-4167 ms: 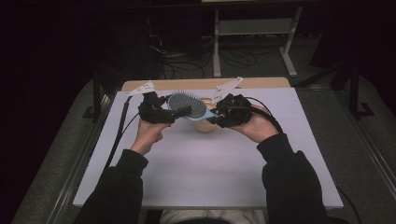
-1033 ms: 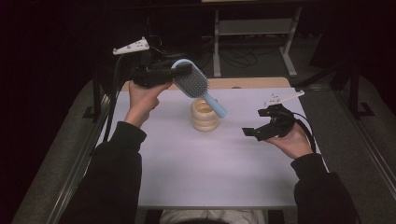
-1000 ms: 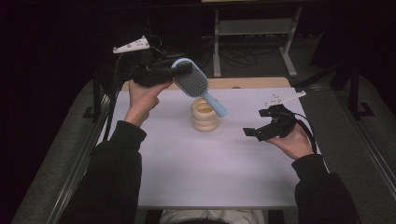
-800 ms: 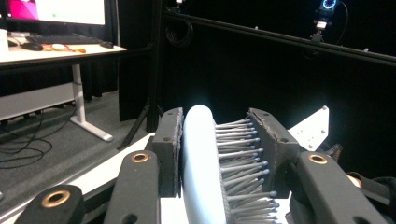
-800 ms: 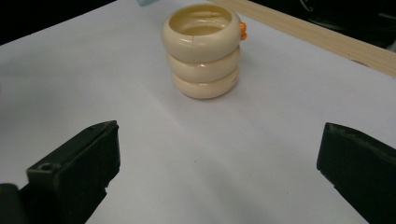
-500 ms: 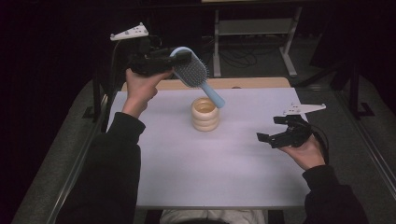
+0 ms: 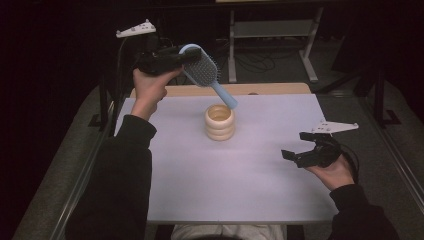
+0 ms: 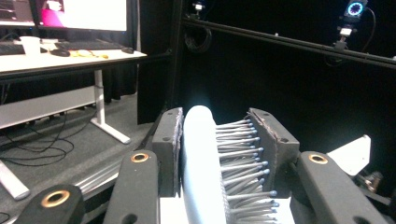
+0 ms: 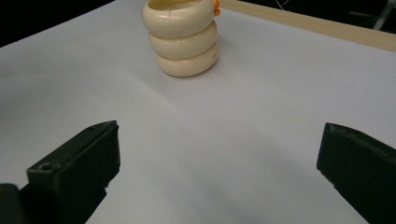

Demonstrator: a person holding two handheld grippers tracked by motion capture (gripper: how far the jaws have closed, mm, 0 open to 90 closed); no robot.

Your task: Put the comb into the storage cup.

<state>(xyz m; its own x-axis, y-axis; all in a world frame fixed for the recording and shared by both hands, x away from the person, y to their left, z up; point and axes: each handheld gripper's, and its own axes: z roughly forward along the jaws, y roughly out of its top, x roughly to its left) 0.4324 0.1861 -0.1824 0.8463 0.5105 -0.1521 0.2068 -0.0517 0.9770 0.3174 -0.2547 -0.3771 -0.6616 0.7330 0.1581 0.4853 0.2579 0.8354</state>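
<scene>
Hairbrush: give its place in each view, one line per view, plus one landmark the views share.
High view: the hairbrush is upper left of centre, raised, handle slanting down toward the cream ringed holder.
Left gripper view: bottom centre, head clamped between the jaws.
Right gripper view: not in it.
Shared landmark: the cream ringed holder, high and right gripper views.

counter (image 7: 250,180): white top from where I sit, wood strip at the far edge
on it: cream ringed holder (image 7: 219,122), standing upright mid-counter
</scene>
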